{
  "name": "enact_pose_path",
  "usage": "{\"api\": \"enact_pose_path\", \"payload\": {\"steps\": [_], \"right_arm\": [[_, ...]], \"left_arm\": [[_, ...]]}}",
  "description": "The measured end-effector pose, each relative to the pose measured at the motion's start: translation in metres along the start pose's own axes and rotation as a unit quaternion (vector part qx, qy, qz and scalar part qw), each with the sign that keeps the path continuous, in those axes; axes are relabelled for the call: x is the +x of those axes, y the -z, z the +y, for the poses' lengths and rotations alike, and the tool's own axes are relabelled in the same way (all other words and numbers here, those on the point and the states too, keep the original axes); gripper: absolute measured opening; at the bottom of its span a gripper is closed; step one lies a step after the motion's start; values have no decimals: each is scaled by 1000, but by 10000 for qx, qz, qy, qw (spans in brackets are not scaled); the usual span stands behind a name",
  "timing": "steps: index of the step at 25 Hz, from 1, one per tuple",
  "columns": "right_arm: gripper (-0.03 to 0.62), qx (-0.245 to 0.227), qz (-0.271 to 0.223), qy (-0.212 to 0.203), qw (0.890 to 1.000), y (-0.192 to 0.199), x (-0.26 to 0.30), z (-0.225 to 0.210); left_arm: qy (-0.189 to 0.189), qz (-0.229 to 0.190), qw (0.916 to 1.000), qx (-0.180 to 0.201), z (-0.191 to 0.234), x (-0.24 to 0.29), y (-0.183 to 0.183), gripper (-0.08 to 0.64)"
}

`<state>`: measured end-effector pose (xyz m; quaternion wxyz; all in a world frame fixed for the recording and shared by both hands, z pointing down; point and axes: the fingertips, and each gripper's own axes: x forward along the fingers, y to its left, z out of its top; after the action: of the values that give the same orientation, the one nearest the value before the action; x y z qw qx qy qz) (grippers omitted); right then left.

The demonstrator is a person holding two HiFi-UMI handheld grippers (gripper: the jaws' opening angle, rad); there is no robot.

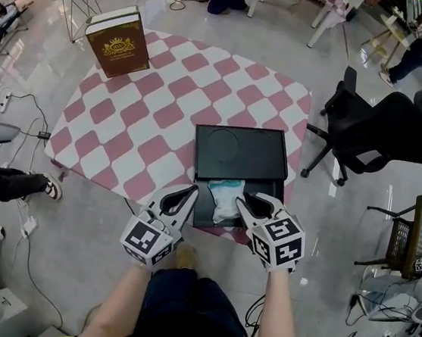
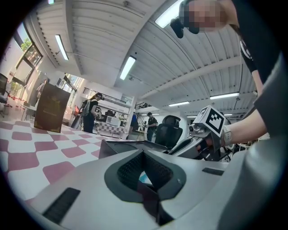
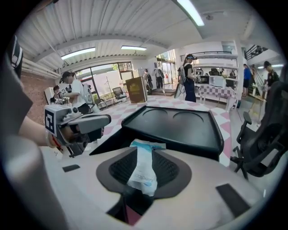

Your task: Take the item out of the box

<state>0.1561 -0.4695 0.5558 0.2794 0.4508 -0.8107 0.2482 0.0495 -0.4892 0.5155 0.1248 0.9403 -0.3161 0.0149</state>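
Note:
A black box [image 1: 239,154] lies open on the pink-and-white checked table [image 1: 137,120], its lid [image 3: 180,126] folded back with two round hollows. A white and light-blue packet [image 1: 226,199] lies in the near part of the box. My right gripper [image 1: 256,201] reaches in from the front; its jaws stand partly apart, with the packet [image 3: 143,173] loose in the gap between the pads [image 3: 168,168]. My left gripper [image 1: 186,193] sits at the box's left front corner, jaws together on nothing. Each gripper shows in the other's view: the right gripper [image 2: 204,134], the left gripper [image 3: 78,123].
A brown and gold box [image 1: 119,42] stands upright at the table's far left corner. A black office chair [image 1: 376,127] is close to the table's right side. Cables run over the floor at the left. Several people stand further back in the room.

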Motion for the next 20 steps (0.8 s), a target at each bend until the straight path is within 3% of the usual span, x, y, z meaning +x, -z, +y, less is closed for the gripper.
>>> {"api": "enact_pose_path", "payload": {"steps": [10,20], "right_arm": [[211,265,1196,-185,9923,28,30,-11],[218,454,1698,-212,9842,43,45,-15]], "left_arm": [[174,81,9998,103,1,17,1,9],[127,-30,9999,-32,9,18,-1,9]]}}
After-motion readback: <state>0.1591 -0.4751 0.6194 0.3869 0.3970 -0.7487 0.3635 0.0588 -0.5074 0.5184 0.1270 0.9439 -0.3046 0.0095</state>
